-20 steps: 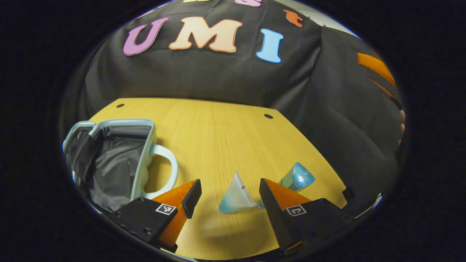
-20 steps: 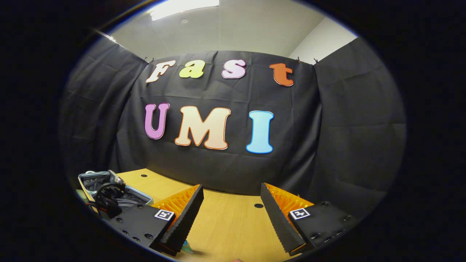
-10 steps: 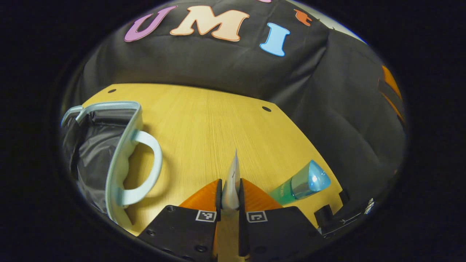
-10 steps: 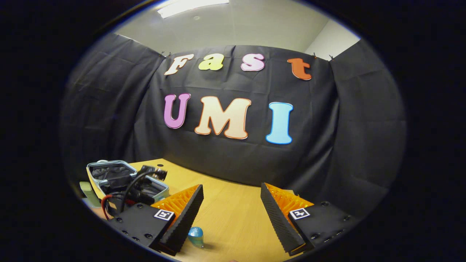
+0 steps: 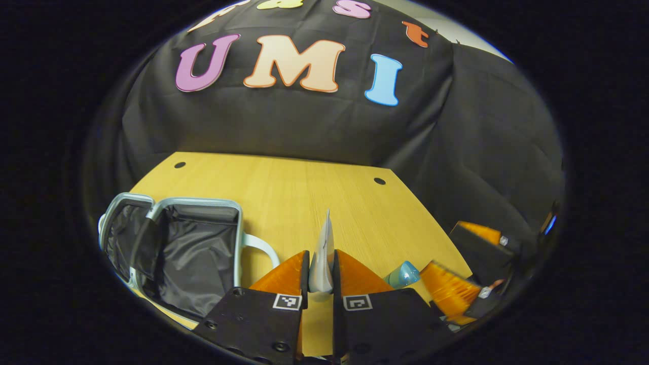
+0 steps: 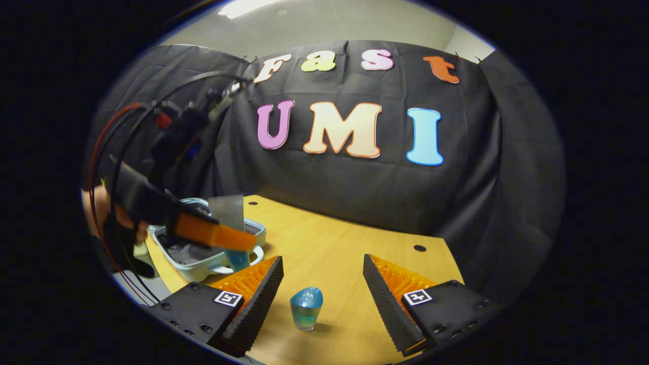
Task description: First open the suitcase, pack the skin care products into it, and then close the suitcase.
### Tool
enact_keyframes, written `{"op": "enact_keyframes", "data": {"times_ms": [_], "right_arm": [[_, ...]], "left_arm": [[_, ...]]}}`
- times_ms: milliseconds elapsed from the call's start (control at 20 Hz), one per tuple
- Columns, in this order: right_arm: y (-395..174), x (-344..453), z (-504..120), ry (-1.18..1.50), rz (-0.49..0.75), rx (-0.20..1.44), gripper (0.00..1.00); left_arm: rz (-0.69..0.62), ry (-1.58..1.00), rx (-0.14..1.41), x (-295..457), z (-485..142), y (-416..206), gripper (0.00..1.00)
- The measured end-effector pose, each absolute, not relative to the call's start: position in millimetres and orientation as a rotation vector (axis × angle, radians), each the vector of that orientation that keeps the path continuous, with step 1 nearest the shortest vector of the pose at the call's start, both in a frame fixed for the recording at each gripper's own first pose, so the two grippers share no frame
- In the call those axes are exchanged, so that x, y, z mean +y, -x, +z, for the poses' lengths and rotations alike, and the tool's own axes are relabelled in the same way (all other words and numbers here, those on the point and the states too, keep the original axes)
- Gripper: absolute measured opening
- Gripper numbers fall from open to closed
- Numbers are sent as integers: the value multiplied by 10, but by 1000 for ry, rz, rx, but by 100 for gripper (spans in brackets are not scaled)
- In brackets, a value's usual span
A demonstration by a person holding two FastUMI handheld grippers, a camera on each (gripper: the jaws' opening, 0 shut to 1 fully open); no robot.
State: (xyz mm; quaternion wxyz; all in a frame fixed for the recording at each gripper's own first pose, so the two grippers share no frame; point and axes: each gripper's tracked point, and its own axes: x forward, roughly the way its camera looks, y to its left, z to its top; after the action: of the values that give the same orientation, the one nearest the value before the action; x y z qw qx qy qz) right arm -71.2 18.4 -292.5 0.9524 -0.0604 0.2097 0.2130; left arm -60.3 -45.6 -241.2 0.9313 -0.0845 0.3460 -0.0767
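Pale-blue suitcase (image 5: pixel 203 238) lies open, far left on the table (image 5: pixel 314 192). My left gripper (image 5: pixel 318 279) pinches the white tube (image 5: pixel 323 253); my right gripper (image 6: pixel 322 289) spreads around the blue-capped bottle (image 6: pixel 306 307). Packing both and closing remain.

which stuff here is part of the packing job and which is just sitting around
Part of the job:
- suitcase, open on the table
- white tube, pinched in the left claw
- blue-capped bottle, standing on the table ahead of the open right claw

Just there:
- wooden table
- cables trailing from the left claw
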Motion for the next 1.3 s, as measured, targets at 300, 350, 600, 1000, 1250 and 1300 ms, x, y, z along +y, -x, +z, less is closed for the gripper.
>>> {"op": "enact_keyframes", "data": {"times_ms": [300,350,600,1000,1250,1300], "right_arm": [[865,145,-3728,113,420,579,99],[886,168,-3833,113,424,597,98],[949,317,-4053,131,467,626,73],[957,711,-3688,74,501,695,49],[916,1230,-3251,-12,573,735,49],[935,1352,-3157,-32,601,747,49]], "left_arm": [[-66,157,664,-63,-2015,709,15],[-48,150,663,17,-1992,736,15],[23,135,688,446,-1997,889,15],[118,113,881,1323,-2426,1128,15],[105,63,1069,1600,-2973,1249,16],[100,58,1104,1627,-3079,1272,15]]}}
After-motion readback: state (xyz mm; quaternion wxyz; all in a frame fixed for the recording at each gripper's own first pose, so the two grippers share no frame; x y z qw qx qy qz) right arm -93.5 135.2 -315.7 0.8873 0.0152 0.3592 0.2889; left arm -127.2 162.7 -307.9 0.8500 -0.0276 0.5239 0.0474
